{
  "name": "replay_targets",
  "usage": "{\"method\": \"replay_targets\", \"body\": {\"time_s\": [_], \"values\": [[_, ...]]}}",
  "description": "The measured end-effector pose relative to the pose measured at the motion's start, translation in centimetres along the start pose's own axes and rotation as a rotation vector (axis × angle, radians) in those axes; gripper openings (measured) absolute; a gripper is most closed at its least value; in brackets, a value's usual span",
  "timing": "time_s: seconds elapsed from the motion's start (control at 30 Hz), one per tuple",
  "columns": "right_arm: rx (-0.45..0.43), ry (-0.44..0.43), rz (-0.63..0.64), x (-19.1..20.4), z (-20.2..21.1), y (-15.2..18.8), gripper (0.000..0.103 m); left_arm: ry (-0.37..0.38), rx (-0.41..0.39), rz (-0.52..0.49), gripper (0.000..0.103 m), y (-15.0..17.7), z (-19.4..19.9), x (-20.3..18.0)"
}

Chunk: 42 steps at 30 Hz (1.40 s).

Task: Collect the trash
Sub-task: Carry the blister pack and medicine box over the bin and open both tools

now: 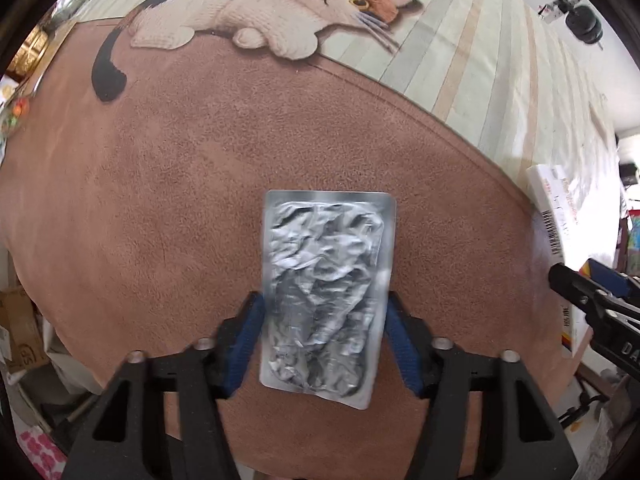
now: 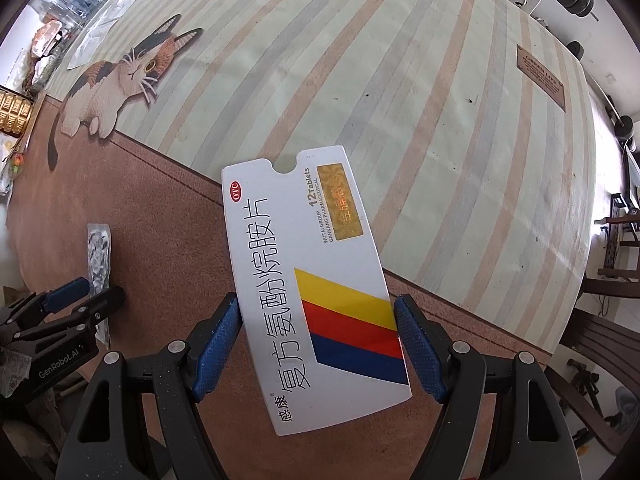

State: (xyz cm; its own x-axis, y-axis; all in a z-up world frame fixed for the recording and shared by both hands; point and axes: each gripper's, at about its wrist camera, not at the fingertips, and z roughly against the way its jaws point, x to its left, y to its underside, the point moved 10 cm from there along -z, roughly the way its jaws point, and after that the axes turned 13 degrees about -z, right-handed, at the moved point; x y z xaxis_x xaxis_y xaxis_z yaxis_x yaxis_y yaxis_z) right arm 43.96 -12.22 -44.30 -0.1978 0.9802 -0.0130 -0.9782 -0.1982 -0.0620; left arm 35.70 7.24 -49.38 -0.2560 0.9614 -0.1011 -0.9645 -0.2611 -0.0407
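- Brown suede-like counter (image 1: pixel 160 180) beneath both grippers.
- Left gripper (image 1: pixel 322 344) pinches the light, crinkly foil blister pack (image 1: pixel 326 292) by its long edges.
- Right gripper (image 2: pixel 318 344) clamps the stiff, light tablet box (image 2: pixel 316 292) likewise.

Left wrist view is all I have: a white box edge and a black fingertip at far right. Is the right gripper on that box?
Observer: Yes. The right gripper has its pads against both long edges of the white medicine box.
Operator: My left gripper is on the foil blister pack. How does the box lie?
Observer: Face up, across the seam between the brown border and the striped mat.
Operator: What lies beyond it?
Observer: A brown label patch on the mat, far right.
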Motion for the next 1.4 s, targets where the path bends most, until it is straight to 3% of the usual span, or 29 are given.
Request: {"method": "replay_targets", "body": {"time_s": [0.1, 0.2, 0.33, 0.7, 0.9, 0.93, 0.97, 1.1, 1.3, 1.4], "values": [[-0.004, -0.007, 0.008, 0.4, 0.3, -0.6, 0.079, 0.013, -0.022, 0.005, 0.052, 0.0, 1.0, 0.1], [-0.009, -0.009, 0.023, 0.5, 0.7, -1.0, 0.079, 0.013, 0.018, -0.003, 0.053, 0.5, 0.4, 0.4], [-0.013, -0.013, 0.033, 1.2, 1.1, -0.9, 0.079, 0.001, 0.030, -0.006, 0.062, -0.1, -0.7, 1.0], [-0.019, -0.017, 0.047, 2.4, 1.2, -1.0, 0.078, 0.022, 0.012, 0.010, 0.061, 0.8, -0.7, 0.8], [-0.022, -0.030, 0.050, 2.8, 1.4, 0.0, 0.078, 0.038, -0.047, 0.028, 0.060, 2.2, 1.8, 0.9], [-0.024, -0.033, 0.050, 2.7, 1.5, 0.3, 0.078, 0.045, -0.061, 0.034, 0.051, 2.2, 2.4, 1.0], [-0.025, -0.043, 0.052, 3.0, 1.7, 0.6, 0.078, 0.051, -0.070, 0.039, 0.049, 2.4, 2.8, 1.6], [-0.045, -0.057, 0.081, 4.5, 2.8, 1.9, 0.078, 0.069, -0.129, 0.075, 0.049, 3.6, 5.0, 3.0], [-0.071, -0.029, 0.096, 5.4, 2.5, 3.5, 0.078, 0.139, -0.036, 0.144, 0.051, 5.1, 0.9, 4.6], [-0.073, -0.016, 0.070, 4.6, 2.2, 3.7, 0.078, 0.139, -0.045, 0.110, 0.060, 4.2, 0.6, 3.9]]}}
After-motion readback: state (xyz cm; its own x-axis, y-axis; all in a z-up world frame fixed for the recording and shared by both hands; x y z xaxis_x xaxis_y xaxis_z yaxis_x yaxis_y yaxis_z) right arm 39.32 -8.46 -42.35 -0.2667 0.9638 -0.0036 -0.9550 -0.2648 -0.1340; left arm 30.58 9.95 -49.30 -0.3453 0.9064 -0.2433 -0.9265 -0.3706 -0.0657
